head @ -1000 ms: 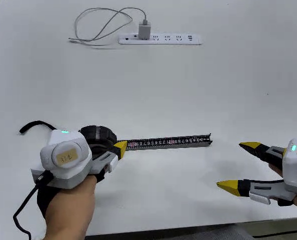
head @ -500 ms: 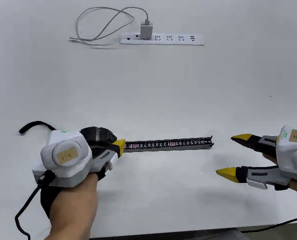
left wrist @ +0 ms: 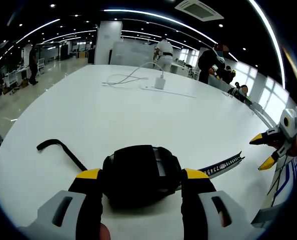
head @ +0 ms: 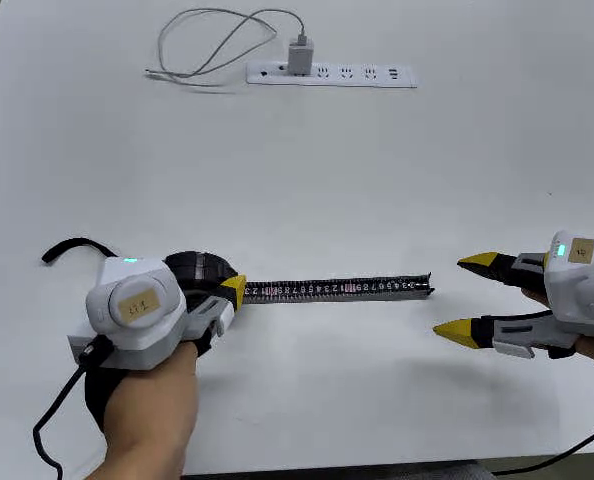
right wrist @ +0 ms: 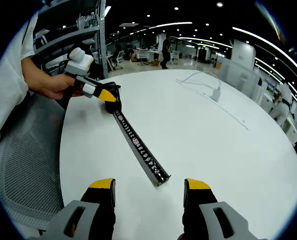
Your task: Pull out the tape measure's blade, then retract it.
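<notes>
1. White desk (head: 307,180) gives us open room ahead of both claws; its near edge runs just behind them.
2. Our left claw (left wrist: 141,175) clamps the one tape measure (head: 199,272); its one blade (head: 337,289) reaches toward our right claw (head: 452,296), spread wide, near the tip.

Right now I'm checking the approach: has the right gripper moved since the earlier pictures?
Yes. Against the blade's end, the right gripper has moved away from the person and slightly left, nearer that end.
</notes>
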Available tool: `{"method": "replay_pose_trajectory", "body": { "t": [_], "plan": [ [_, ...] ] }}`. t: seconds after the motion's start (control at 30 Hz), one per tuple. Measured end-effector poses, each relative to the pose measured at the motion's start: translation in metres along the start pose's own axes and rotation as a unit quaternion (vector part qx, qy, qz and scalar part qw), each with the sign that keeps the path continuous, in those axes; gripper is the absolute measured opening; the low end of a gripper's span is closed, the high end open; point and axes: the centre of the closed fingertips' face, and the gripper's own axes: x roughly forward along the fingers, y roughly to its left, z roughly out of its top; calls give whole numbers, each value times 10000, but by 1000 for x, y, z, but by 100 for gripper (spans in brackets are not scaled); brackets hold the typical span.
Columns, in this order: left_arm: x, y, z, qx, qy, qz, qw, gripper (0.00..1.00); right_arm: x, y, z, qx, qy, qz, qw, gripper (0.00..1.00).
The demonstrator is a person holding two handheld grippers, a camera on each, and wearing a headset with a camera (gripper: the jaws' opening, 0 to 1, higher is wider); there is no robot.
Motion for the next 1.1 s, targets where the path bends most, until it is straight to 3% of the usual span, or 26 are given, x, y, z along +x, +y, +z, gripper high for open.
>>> {"method": "replay_pose_trajectory", "body": {
  "t": [0.4,0.67,0.93,1.1],
  "plan": [
    [1,0,-1,2,68,-76,9999,59,7,-11,0,-359,240,148,9990,42],
    [1,0,-1,0,100,-114,9999,59,19,-15,-3,-712,472,317,9958,35],
    [1,0,-2,-6,115,-129,9999,59,35,-13,-11,-1176,833,597,9878,28],
    [1,0,-2,4,123,-134,9998,59,40,-16,-14,-1288,989,755,9838,24]
  ]
}}
